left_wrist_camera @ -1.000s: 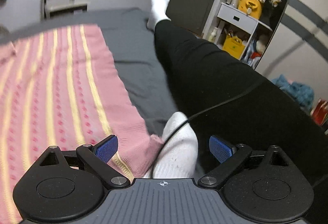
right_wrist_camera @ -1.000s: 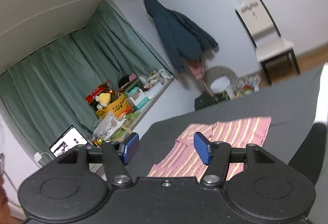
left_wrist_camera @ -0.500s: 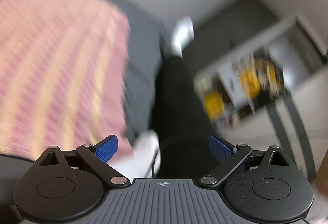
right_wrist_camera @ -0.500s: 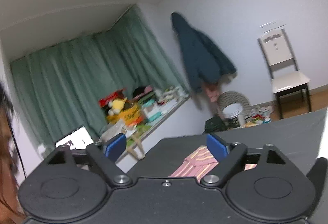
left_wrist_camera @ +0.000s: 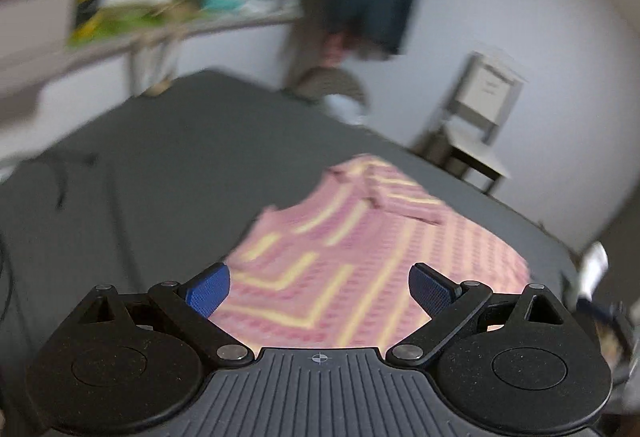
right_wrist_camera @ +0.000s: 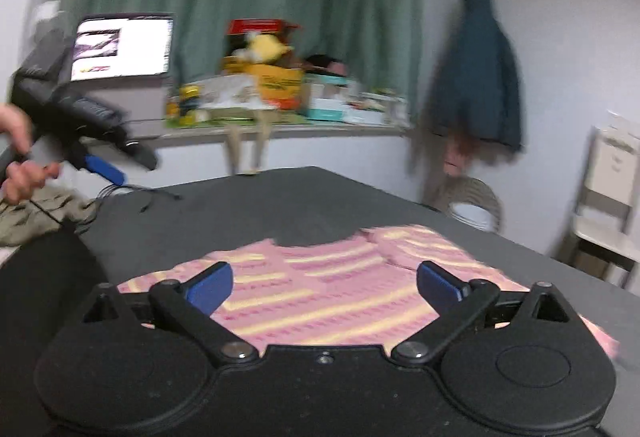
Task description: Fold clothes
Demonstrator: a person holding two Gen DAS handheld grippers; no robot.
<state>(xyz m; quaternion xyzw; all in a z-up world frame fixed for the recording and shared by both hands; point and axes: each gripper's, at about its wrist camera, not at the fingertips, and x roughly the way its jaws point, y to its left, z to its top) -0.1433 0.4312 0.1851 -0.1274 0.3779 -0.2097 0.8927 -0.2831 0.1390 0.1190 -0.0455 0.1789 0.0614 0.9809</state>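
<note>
A pink and yellow striped sweater [right_wrist_camera: 340,289] is laid flat on the dark grey bed [right_wrist_camera: 280,205]. The left gripper [left_wrist_camera: 319,287] is held above it with jaws spread wide, nothing between them. The right gripper [right_wrist_camera: 324,287] is likewise held wide apart and empty. Both views are blurred.

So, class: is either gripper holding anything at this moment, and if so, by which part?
Nothing is held. The left gripper and right gripper both stand open and empty above the pink striped garment, which lies on the dark surface.
</note>
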